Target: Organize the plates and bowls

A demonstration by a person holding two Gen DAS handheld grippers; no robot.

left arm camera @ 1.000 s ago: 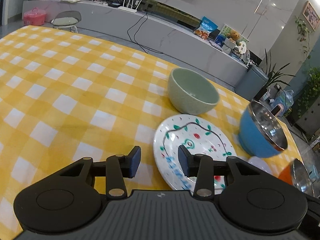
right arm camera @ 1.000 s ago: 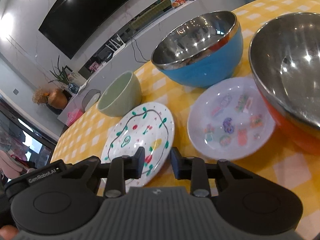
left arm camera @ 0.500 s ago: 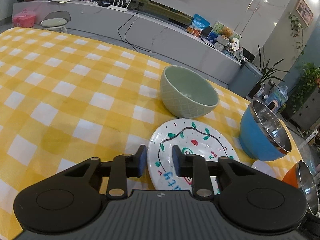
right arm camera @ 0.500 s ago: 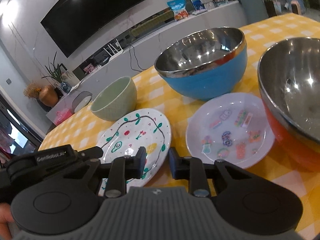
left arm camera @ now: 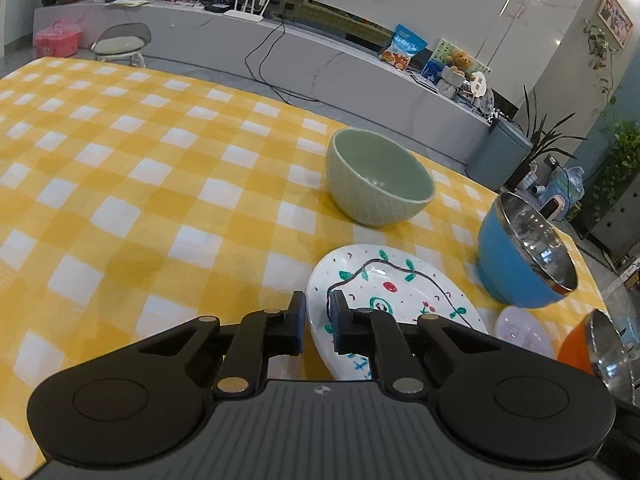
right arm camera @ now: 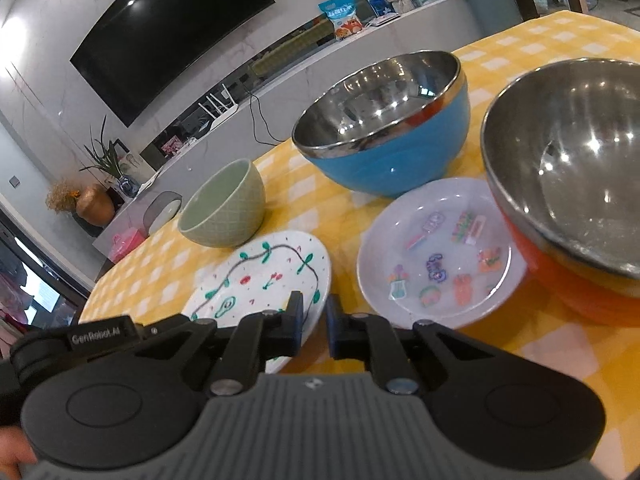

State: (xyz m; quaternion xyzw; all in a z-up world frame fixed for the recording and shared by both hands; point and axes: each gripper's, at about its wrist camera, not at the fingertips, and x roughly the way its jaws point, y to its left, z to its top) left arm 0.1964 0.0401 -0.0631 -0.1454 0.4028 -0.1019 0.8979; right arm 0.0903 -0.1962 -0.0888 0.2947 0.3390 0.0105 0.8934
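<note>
A white plate with painted vines [left arm camera: 404, 292] lies on the yellow checked table. My left gripper [left arm camera: 318, 326] has closed on its near left rim, one finger on each side. The same plate shows in the right wrist view [right arm camera: 264, 276]. My right gripper [right arm camera: 314, 326] hovers over the plate's near right edge with its jaws nearly together and nothing between them. A pale sticker plate [right arm camera: 436, 252] lies to the right. A green bowl [left arm camera: 376, 178], a blue steel bowl [right arm camera: 384, 124] and an orange steel bowl [right arm camera: 572, 184] stand around them.
The yellow checked tablecloth [left arm camera: 120, 184] stretches to the left and far side. A grey TV bench [left arm camera: 280, 52] with a router, snacks and toys runs behind the table. The left gripper's body [right arm camera: 92, 336] shows at the lower left of the right wrist view.
My left gripper's jaws have narrowed from wide open to clamped on the painted plate's rim. My right gripper has narrowed a little and drawn back slightly.
</note>
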